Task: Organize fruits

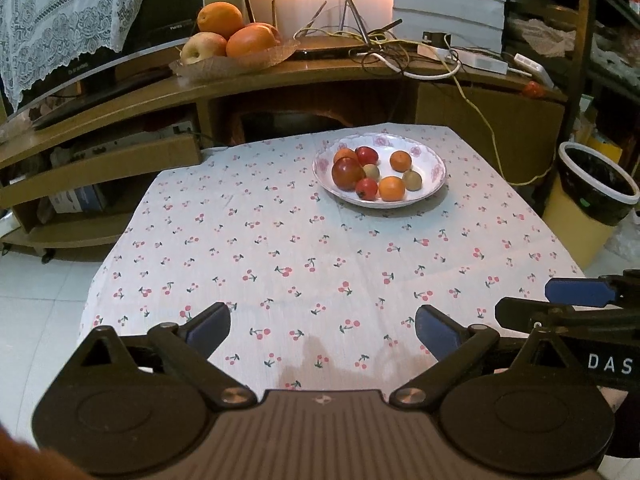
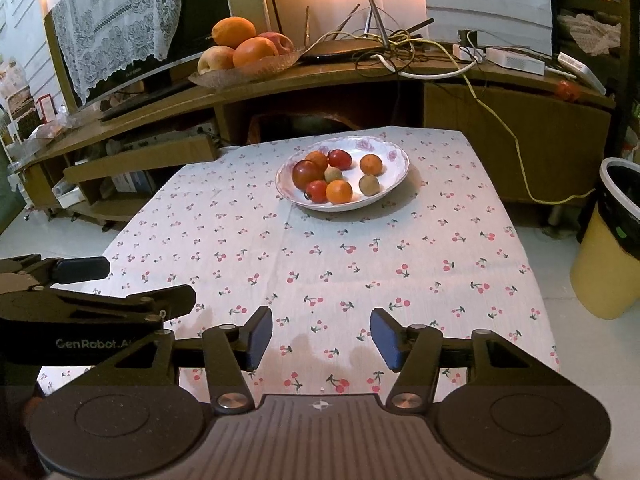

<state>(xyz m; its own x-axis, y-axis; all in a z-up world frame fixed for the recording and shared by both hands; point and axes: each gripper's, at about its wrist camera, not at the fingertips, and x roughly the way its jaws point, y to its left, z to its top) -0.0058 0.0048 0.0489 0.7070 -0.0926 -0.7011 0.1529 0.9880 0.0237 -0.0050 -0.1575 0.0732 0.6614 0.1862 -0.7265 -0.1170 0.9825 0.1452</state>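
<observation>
A white floral plate (image 1: 430, 184) (image 2: 394, 152) sits at the far side of the cherry-print tablecloth (image 1: 280, 248) (image 2: 360, 256). It holds several small fruits: red ones such as a large red fruit (image 1: 347, 172) (image 2: 307, 173), small oranges (image 1: 392, 188) (image 2: 339, 192) and brownish kiwis (image 1: 413, 180) (image 2: 369, 185). My left gripper (image 1: 322, 330) (image 2: 140, 286) is open and empty above the near edge of the table. My right gripper (image 2: 321, 338) (image 1: 560, 300) is open and empty beside it, to its right.
A wooden TV stand (image 1: 280, 80) (image 2: 320, 80) behind the table carries a glass dish of large oranges and apples (image 1: 236, 40) (image 2: 248, 50), a monitor and tangled cables. A yellow bin with a black liner (image 1: 592, 196) (image 2: 612, 248) stands right of the table.
</observation>
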